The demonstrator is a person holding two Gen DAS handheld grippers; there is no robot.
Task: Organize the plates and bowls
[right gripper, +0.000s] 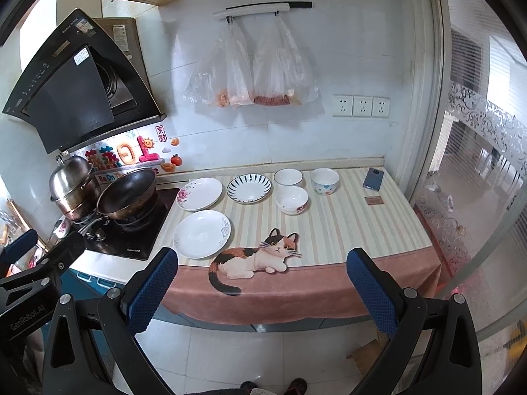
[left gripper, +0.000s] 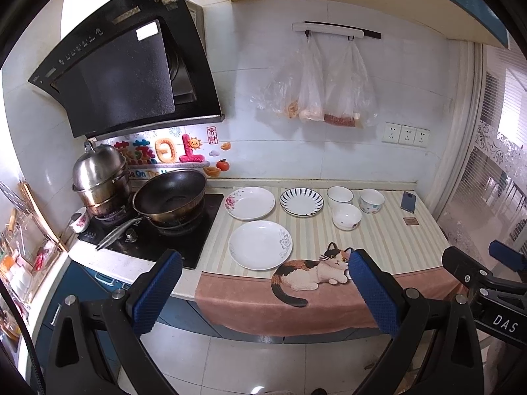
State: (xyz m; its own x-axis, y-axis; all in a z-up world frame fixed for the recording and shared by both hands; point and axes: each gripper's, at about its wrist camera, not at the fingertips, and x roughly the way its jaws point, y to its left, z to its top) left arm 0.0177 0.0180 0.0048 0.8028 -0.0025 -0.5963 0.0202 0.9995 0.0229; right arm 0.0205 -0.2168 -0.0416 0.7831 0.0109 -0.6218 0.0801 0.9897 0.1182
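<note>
I'm holding both grippers back from the counter, over the floor, nothing in either. Left gripper (left gripper: 263,279) is sitting w/ jaws spread wide, blue pads well apart; right gripper (right gripper: 263,279) likewise gaping wide & empty. In the left wrist view I'm seeing the right one off to the side at frame edge.

All task items are lying on the striped cloth (right gripper: 346,230) w/ the cat print (right gripper: 255,256), to the right of the stove (right gripper: 131,230). I'm looking at 3 plates: white plate w/ grey flower (right gripper: 201,233) nearest the front edge, just beside the cat; pink-flower plate (right gripper: 199,193) behind it; blue-striped plate (right gripper: 249,188) next to that, toward the wall. None of the plates are touching. 3 bowls are sitting right of the plates: plain white bowl (right gripper: 288,177) at the back, small flowered bowl (right gripper: 292,199) just in front of it, very close – can't tell if touching. Dotted bowl (right gripper: 324,181) is standing apart, further right.

Also on the cloth: a phone (right gripper: 373,179) near the back right corner & a small brown card (right gripper: 374,200) in front of it. On the stove a wok (right gripper: 126,194) & a steel steamer pot (right gripper: 74,187) are sitting side by side. Plastic bags (right gripper: 250,69) are hanging from the wall rail.
</note>
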